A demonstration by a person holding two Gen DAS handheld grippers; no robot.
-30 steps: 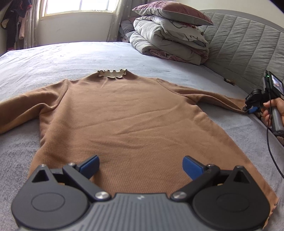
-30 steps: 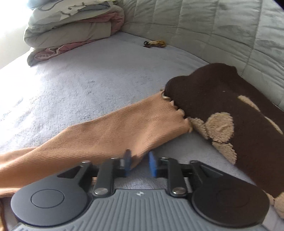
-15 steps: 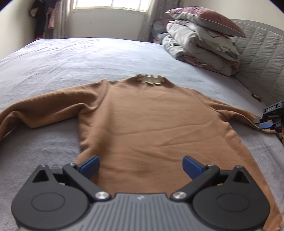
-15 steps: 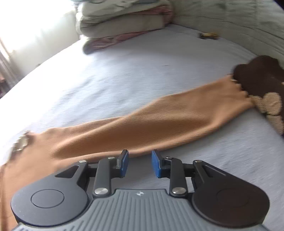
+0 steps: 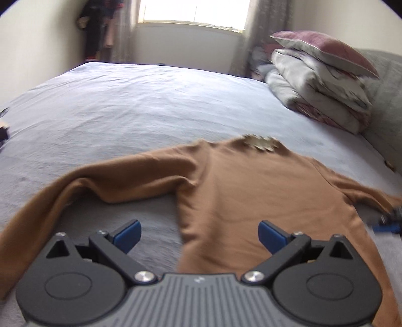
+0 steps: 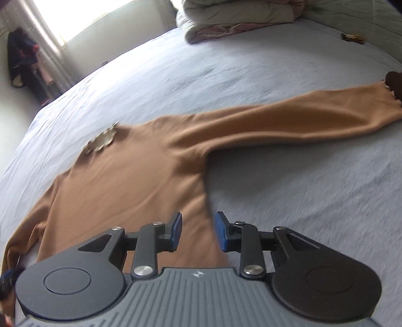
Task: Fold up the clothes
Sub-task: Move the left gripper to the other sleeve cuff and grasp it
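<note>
Two grippers, one garment. In the left wrist view the left gripper (image 5: 199, 232) sits at 6 o'clock with its jaws wide apart and nothing between them; one blue pad hangs over bare sheet, the other over the lower body of the brown sweater (image 5: 251, 201). In the right wrist view the right gripper (image 6: 198, 230) has its jaws a narrow gap apart, gripping nothing, poised above the sweater's side edge below the armpit.

The single sweater lies flat on the grey bed (image 5: 150, 105), both sleeves spread: in the left view one sleeve runs toward 9 o'clock, bends and falls to the lower left; the other reaches 3 o'clock, where the right gripper's blue tip shows, blurred. A pale scalloped collar (image 5: 261, 142) marks the neck at 12 to 1 o'clock.

In the right view the outstretched cuff at 2 o'clock touches one dark brown garment (image 6: 394, 80) at the frame edge. A small dark object (image 6: 353, 37) lies farther out on the sheet. Beyond, one stack of folded bedding (image 5: 316, 100) topped by one mauve pillow (image 5: 324, 50) stands at 1 to 2 o'clock beside the quilted headboard (image 5: 387, 105). Farthest off are one window (image 5: 193, 11) and hanging clothes (image 5: 95, 32) at 11 o'clock.
</note>
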